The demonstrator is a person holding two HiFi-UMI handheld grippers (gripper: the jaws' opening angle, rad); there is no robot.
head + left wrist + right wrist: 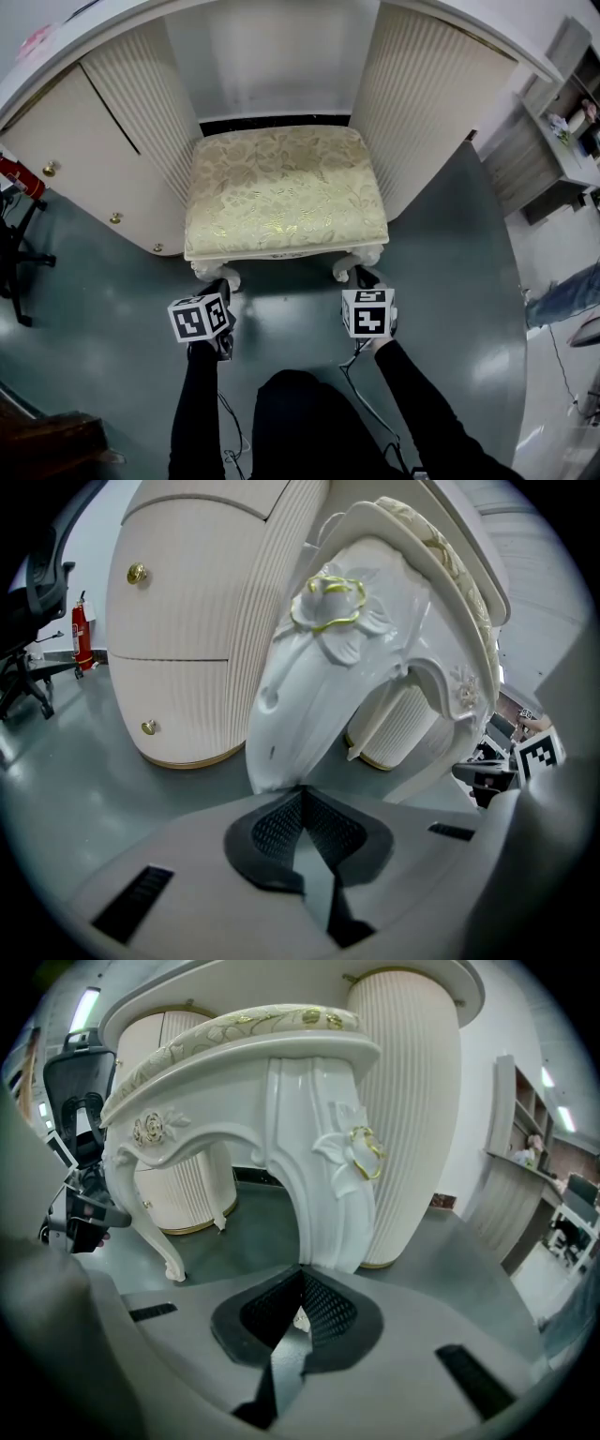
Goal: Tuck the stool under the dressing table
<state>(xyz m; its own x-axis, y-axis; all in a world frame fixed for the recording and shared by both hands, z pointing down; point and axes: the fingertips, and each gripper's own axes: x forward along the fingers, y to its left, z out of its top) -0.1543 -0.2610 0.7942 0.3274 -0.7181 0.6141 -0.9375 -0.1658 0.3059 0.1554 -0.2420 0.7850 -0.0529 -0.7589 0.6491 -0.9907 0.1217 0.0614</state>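
Note:
The stool [281,187] has a cream floral cushion and white carved legs. It stands part-way into the gap between the dressing table's two ribbed pedestals [422,103], its front half still out on the floor. My left gripper [219,289] is at the front-left leg [319,696], and the jaws close around the leg's lower end [302,794]. The right gripper [366,279] is at the front-right leg [319,1185], shut on it [302,1279], with a bit of white foot showing between the pads. The back legs are hidden under the seat.
A red fire extinguisher [19,175] and a black office chair base [19,253] stand at the left. Grey shelving [553,141] is at the right, with a person's leg [562,295] at the edge. Cables [361,375] trail over the grey floor.

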